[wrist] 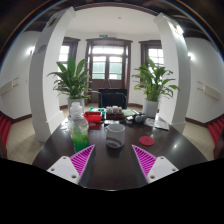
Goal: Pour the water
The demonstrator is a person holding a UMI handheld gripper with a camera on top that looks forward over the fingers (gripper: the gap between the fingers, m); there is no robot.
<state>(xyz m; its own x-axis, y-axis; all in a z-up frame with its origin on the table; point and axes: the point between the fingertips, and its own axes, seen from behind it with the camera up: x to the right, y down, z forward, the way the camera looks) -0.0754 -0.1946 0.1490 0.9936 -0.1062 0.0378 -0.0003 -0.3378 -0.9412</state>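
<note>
The gripper [113,163] is seen in the lower centre of the frame with its two fingers spread wide apart, nothing being held or touched by them. The left finger's magenta pad [82,158] and the right finger's pad [146,161] are angled outward from each other, and only the bare dark table [115,172] is seen in the gap between them.

Just beyond the fingers, slightly left of the frame's centre, a clear plastic bottle [79,134] with green liquid in its lower part is standing upright on the table. To its right, near the middle of the frame, a pale cup [116,135] is placed; bottle and cup are close but not touching. Whether anything is in the cup cannot be told.

Further back, a red container [94,117] is seen behind the bottle and cup, and a red disc-like object [147,140] is lying to the right of the cup. More small items are crowded at the far edge of the table, too small to be identified.

In the background, two potted plants are set, one at the left [73,80] and one at the right [153,80], on either side of a dark double door [107,68] in the upper centre.
</note>
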